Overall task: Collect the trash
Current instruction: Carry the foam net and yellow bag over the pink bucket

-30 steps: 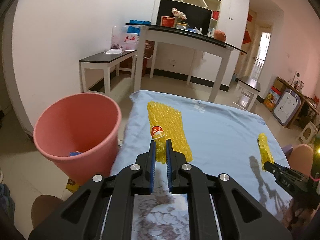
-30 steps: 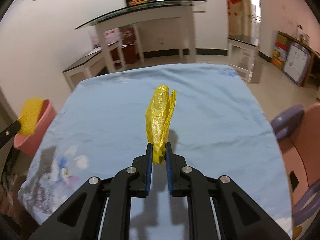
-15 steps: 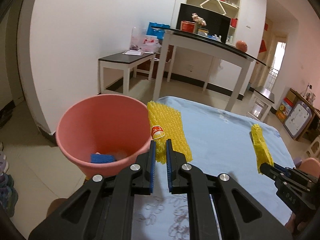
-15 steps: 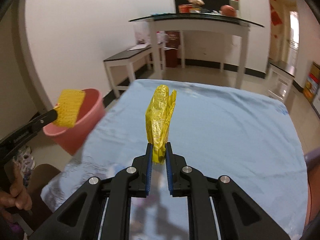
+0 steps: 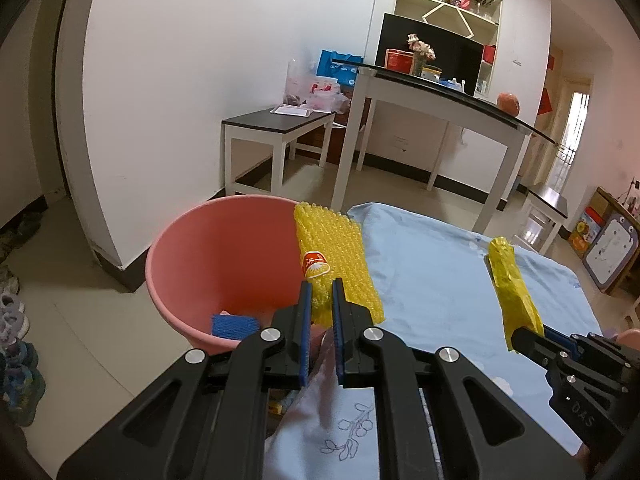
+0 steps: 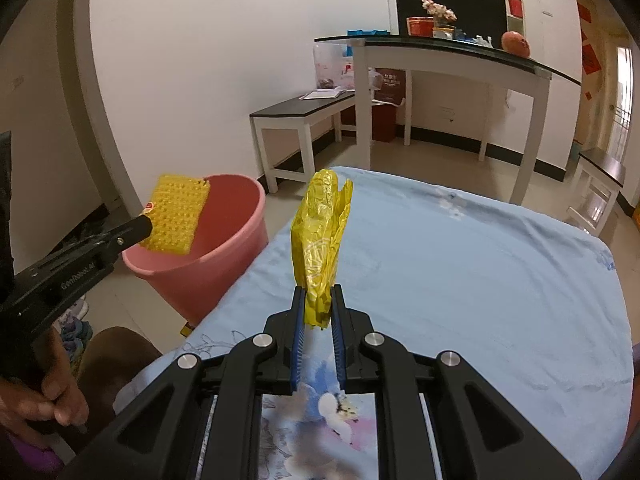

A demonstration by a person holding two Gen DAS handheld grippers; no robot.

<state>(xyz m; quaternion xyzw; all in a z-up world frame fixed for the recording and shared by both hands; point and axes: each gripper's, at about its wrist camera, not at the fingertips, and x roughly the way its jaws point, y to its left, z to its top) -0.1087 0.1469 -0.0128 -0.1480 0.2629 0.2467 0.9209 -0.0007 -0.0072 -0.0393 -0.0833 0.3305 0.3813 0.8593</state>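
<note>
My left gripper (image 5: 320, 300) is shut on a yellow bubble-wrap sheet (image 5: 334, 256) with a red sticker, held at the right rim of the pink bin (image 5: 200, 256); the right wrist view shows the sheet (image 6: 176, 216) over the bin (image 6: 208, 264). A blue scrap (image 5: 236, 324) lies inside the bin. My right gripper (image 6: 318, 304) is shut on a crumpled yellow plastic bag (image 6: 320, 232), held upright above the blue tablecloth (image 6: 460, 264). The bag (image 5: 510, 284) and the right gripper (image 5: 532, 340) also show in the left wrist view.
The bin stands on the floor at the table's left edge. A low dark bench (image 5: 276, 128) and a tall glass-topped table (image 5: 440, 92) stand behind. Shoes (image 5: 16, 360) lie on the floor at left. A brown stool (image 6: 116, 356) is near the table corner.
Both grippers have moved left toward the bin with their loads. The bubble wrap has gone from over the table to the bin's rim. The bag follows, still over the cloth.
</note>
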